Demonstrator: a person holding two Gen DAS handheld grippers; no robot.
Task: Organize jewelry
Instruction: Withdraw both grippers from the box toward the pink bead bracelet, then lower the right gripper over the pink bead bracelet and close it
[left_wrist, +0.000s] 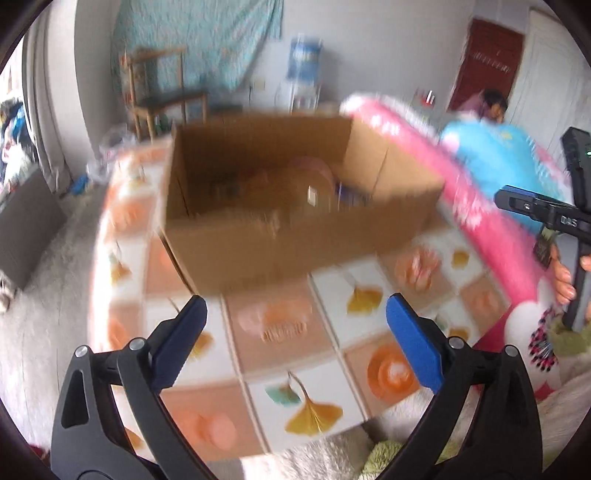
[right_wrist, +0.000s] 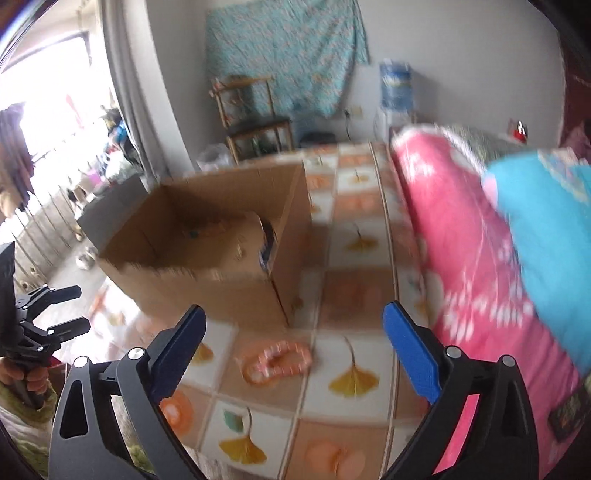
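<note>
- In the left wrist view, the left tongs (left_wrist: 295, 347) are seen spread wide at the bottom of the frame with nothing between them; they hang over the patterned desk (left_wrist: 369, 332), apparently readied for a pick.
- At the centre of that view, an open cardboard box (left_wrist: 280, 236) stands on the desk; blurred items lie inside, too smeared to name, and it is judged to be the store for the jewelry.
- At the right edge of that view, the right tongs (left_wrist: 524, 201) are held in a hand (left_wrist: 563, 277) in front of the pink bedding (left_wrist: 480, 206).
- In the right wrist view, a pink beaded bracelet (right_wrist: 275, 362) lies on the desk at lower centre, just below the box and apart from it. The right tongs are seen spread and empty, framing it, so it is judged the next pick.
</note>
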